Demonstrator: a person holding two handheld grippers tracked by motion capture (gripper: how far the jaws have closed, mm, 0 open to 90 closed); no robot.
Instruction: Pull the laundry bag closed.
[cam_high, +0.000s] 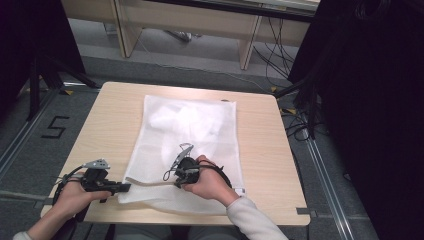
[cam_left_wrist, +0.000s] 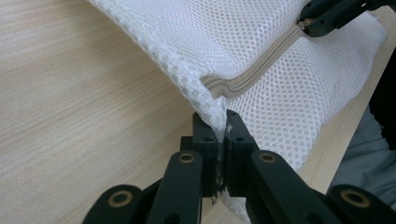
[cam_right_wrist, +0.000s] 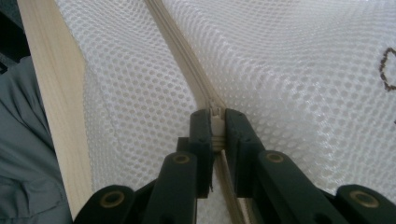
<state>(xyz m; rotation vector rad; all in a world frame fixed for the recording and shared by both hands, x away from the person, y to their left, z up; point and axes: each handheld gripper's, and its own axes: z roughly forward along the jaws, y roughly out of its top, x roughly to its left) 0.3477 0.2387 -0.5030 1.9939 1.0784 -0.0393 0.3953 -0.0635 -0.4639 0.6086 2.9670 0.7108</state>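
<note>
A white mesh laundry bag (cam_high: 187, 135) is spread across the table (cam_high: 260, 150), reaching its near edge. Its near-left corner is pinched by the closed left gripper (cam_left_wrist: 221, 135). The zipper pull (cam_right_wrist: 216, 122) is clamped by the right gripper (cam_right_wrist: 215, 126).

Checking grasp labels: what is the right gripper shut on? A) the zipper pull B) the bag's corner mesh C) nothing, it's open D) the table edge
A: in the right gripper view the right gripper has its jaws closed on the zipper pull of the white mesh bag, on the zipper line.
</note>
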